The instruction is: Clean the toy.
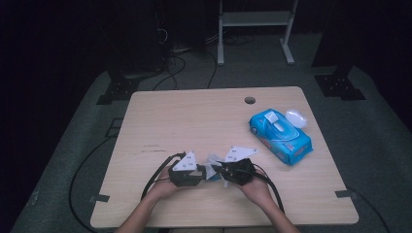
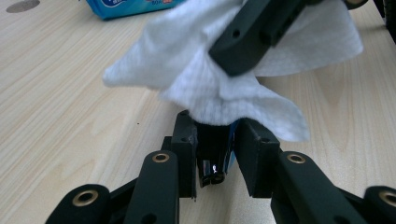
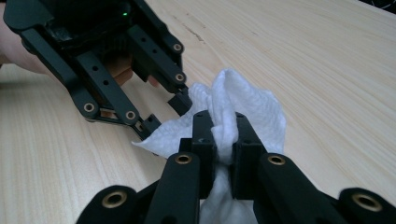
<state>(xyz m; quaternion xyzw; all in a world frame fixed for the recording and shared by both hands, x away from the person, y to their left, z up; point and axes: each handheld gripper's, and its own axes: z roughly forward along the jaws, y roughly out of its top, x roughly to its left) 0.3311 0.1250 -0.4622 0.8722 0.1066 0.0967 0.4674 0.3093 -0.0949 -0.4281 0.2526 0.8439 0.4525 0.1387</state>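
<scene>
Risk as we judge it: the wet wipe (image 3: 233,107) may tear or slip free if the two claws pull apart, since each pinches little of it. Right claw (image 3: 223,135) is narrow, clamped on a fold of the wipe. Left claw (image 2: 215,140) grips a small dark object beneath the wipe. Both work well short of the wipe pack (image 1: 280,135), above the counter (image 1: 194,121).

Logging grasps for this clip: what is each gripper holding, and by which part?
Right gripper pinches the white wipe at a bunched middle fold. Left gripper clamps a small dark object under the wipe.
</scene>
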